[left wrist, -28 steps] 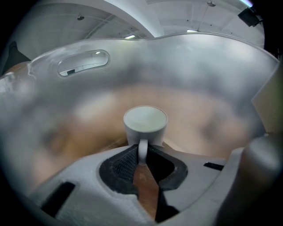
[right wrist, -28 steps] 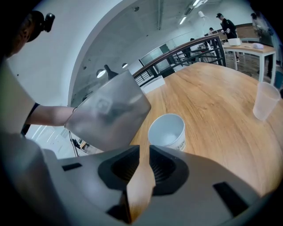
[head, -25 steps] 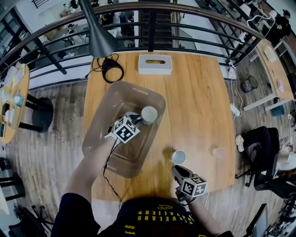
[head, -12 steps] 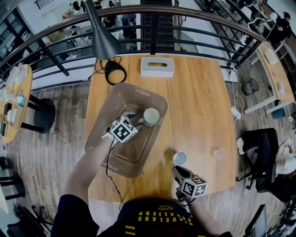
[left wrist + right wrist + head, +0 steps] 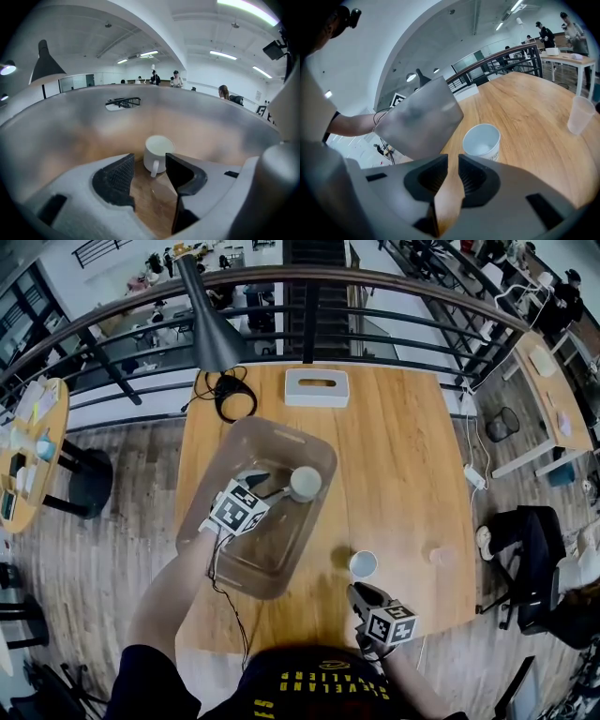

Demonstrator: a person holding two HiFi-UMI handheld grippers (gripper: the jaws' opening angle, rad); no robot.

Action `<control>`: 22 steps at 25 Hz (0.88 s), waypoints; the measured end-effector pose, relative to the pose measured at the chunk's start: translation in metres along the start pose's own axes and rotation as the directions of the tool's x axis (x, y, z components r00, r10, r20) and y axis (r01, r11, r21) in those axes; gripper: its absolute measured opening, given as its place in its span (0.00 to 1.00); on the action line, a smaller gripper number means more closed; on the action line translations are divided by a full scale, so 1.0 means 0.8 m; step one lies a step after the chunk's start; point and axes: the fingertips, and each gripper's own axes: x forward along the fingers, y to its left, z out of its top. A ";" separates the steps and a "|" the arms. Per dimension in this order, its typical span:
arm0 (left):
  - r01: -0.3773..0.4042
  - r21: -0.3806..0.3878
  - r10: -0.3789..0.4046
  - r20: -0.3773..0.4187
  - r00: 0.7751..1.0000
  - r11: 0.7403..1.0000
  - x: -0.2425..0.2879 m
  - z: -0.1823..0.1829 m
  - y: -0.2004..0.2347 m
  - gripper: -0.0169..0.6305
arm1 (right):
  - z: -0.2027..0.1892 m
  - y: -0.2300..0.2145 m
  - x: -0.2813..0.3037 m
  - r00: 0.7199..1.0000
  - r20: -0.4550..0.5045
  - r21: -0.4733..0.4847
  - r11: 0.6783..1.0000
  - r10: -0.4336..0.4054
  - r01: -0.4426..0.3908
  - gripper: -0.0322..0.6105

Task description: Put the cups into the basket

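The white mug (image 5: 305, 483) stands upright in the basket (image 5: 202, 512), close to its far right wall, with plenty of free floor on the near side. The left gripper (image 5: 267, 486) tilts down just short of it, jaws spread after just opening, pinching nothing. The right gripper (image 5: 361, 592) hovers by the table's (image 5: 403, 456) front edge behind the paper cup (image 5: 363, 564), jaws nearly together and empty. Its own view shows the clear cup (image 5: 581, 115) plainly, while the head view barely does.
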 end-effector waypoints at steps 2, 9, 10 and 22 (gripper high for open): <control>-0.002 -0.009 0.002 0.034 0.999 1.000 -0.012 0.010 -0.002 0.35 | 0.000 0.001 -0.001 1.000 0.003 -0.002 1.000 -0.001 0.001 0.17; -0.025 -0.145 0.065 0.273 0.960 0.989 -0.087 0.068 -0.012 0.24 | 0.000 0.011 -0.003 1.000 0.013 -0.020 1.000 0.006 -0.006 0.16; -0.017 -0.165 0.070 0.321 0.944 0.986 -0.103 0.081 -0.018 0.21 | 0.001 0.013 -0.004 1.000 0.015 -0.020 1.000 0.007 -0.007 0.16; 0.161 -0.341 0.099 0.631 0.769 0.926 -0.227 0.129 -0.105 0.04 | 0.020 0.043 -0.026 0.997 0.076 -0.065 0.998 0.026 -0.021 0.10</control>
